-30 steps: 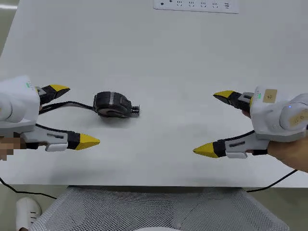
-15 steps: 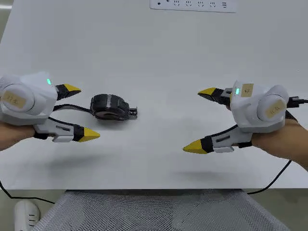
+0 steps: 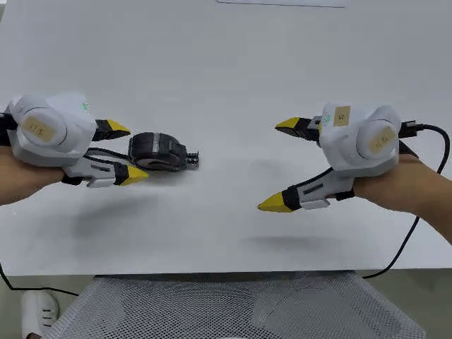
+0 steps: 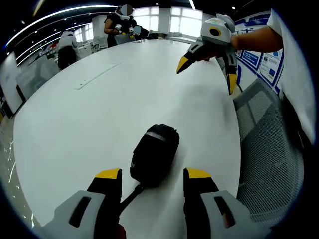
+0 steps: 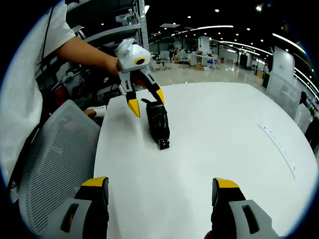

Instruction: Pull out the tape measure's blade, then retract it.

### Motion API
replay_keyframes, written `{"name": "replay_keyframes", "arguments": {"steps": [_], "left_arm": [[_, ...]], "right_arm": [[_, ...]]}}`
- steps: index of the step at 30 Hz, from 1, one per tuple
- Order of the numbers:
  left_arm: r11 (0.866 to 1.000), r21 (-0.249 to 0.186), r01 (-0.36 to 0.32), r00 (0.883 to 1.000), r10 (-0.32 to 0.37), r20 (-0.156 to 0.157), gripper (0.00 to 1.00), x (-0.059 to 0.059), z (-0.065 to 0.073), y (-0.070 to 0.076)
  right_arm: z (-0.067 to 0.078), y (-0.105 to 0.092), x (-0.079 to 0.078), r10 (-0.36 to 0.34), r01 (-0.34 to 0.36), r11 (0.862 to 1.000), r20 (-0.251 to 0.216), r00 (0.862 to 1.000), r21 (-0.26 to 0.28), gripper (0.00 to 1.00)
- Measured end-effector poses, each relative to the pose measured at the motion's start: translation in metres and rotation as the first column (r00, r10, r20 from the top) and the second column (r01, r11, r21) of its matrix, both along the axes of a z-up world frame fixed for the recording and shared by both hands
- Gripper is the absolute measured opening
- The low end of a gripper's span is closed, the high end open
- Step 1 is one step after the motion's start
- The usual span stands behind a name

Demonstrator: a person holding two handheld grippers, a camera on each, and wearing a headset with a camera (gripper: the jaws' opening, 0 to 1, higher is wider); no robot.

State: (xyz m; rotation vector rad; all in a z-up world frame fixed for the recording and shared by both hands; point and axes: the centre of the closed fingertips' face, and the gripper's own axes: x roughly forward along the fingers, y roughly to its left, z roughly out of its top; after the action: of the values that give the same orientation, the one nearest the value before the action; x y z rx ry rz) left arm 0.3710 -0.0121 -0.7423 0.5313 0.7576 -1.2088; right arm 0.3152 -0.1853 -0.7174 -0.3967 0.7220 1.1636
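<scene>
Tape measure (image 3: 159, 152) lies toward the table's (image 3: 226, 70) left edge, hook end facing the right gripper (image 3: 279, 164), which is spread, empty and well apart. The left gripper (image 3: 128, 152), also released, brackets its rear end, likely to steady it.

The head view looks steeply down from above the near edge of the white bench (image 3: 233, 63). It stands far enough back to take in the left gripper (image 3: 133, 151), the right gripper (image 3: 279, 164) and the tape measure (image 3: 159, 150), with a mesh chair seat (image 3: 226, 307) along its bottom edge. The left gripper view sits low over the bench, close behind the tape measure, and faces along the surface toward the right gripper. The right gripper view faces the opposite way, from farther off, toward the left gripper. Both gripper views share the tape measure and the stretch of bench between them, and each catches the other gripper.
</scene>
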Motion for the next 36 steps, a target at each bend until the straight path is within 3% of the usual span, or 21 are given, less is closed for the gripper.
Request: {"name": "replay_keyframes", "arguments": {"steps": [7,21,36], "left_arm": [[0.999,0.007,0.037,0.999,-0.037,0.004,0.37,-0.001,-0.006,-0.009],[0.998,0.011,0.063,0.998,-0.063,0.026,0.32,0.007,-0.014,-0.016],[0.996,0.021,0.089,0.995,-0.090,0.033,0.29,0.008,-0.014,-0.016]], "right_arm": [[-0.003,0.005,0.003,0.008,-0.008,1.000,-0.005,1.000,0.005,0.85],[-0.007,0.010,0.007,0.011,-0.011,1.000,-0.010,1.000,0.016,0.82],[-0.011,0.028,0.018,0.025,-0.027,0.998,0.026,0.999,0.052,0.66]]}}
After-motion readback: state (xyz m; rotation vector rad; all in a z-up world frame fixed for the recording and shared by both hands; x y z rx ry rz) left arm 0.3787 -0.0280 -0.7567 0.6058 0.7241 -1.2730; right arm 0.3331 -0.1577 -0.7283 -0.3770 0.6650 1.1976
